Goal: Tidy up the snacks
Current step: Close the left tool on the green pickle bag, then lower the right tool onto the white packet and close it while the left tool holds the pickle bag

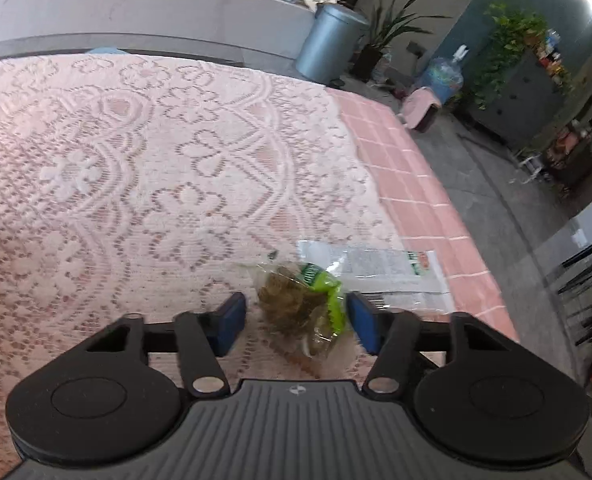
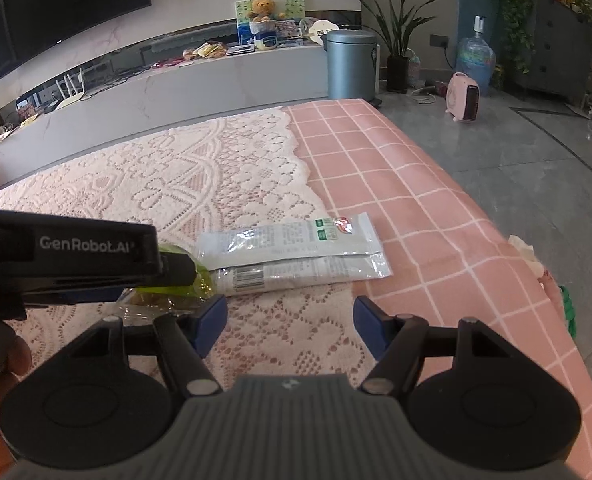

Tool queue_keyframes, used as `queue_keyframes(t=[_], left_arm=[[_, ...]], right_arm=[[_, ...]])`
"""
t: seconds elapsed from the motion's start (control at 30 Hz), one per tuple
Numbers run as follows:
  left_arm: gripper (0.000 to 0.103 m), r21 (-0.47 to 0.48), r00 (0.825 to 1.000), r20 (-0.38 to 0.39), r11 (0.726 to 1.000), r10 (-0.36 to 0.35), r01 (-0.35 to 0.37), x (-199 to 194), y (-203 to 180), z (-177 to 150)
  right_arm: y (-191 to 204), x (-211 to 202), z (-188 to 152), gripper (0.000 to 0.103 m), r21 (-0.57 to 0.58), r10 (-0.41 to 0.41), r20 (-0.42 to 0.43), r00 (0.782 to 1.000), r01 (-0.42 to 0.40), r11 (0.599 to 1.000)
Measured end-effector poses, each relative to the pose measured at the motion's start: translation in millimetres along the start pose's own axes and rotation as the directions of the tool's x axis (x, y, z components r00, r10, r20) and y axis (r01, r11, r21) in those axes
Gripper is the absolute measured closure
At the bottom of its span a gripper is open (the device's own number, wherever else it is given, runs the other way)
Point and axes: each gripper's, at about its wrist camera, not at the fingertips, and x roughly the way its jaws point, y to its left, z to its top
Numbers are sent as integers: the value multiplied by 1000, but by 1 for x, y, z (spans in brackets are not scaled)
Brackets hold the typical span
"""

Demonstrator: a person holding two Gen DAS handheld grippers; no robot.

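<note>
A small clear-and-green snack bag (image 1: 301, 306) with brown contents lies on the lace cloth, between the open blue fingers of my left gripper (image 1: 296, 320); the pads stand apart from it. Two flat white snack packets (image 1: 379, 270) lie just beyond it. In the right wrist view the packets (image 2: 292, 254) lie stacked ahead and the green bag (image 2: 176, 290) peeks out under the left gripper's black body (image 2: 68, 256). My right gripper (image 2: 290, 322) is open and empty above the lace cloth.
The table wears a white lace cloth (image 2: 200, 176) over a pink checked cloth (image 2: 399, 184); its right edge drops to a grey floor. A metal bin (image 2: 349, 62), plant, water jug and pink heater (image 2: 463, 96) stand beyond.
</note>
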Motion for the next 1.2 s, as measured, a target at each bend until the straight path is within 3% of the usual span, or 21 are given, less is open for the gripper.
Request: queue_keyframes(t=[0.17,0.27,0.37,0.6,0.67,0.7,0.77,0.8,0.83,0.93,1.03,1.2], left_arm=[[59,14,1000,27,1000,5,-6,-6,1,0],[60,14,998,57,1000,4,-5,-17,4,1],[60,52,993,101,996,65,-71,-29,3,2],[60,50,991,91,993,102,-107,-40,12,3],[60,50,991,73,992,108,-112,-39,15,0],[60,47,992,63,992,110,-113,-38,16,-2],[60,43,993,50,993,111,-113,-38,16,-7],[60,42,993,46,993,110,-112,-38,16,-8],[60,43,993,44,993,109,-111,-39,16,-10],[60,44,993,41,993,112,-114,-42,16,-14],[60,50,993,40,992,115,-117,-44,16,-15],[60,81,987,34,984,156,-159,-48,16,-15]], right_arm=[[-8,5,7,34,20,-24,40,999,23,1000],[-14,8,10,30,44,-31,61,998,28,999],[-18,16,14,19,72,-50,67,997,45,996],[-30,41,26,19,129,-54,43,998,48,990],[-31,43,25,28,139,-48,19,999,45,989],[-29,42,24,41,125,-58,19,998,56,991],[-28,40,25,57,110,-70,26,997,66,992],[-30,39,23,72,118,-70,27,997,66,991],[-31,38,23,103,129,-72,28,997,68,989],[-36,37,21,103,141,-74,3,997,73,987],[-35,25,20,103,151,-53,31,998,48,987],[-26,12,20,103,117,49,51,998,-54,992]])
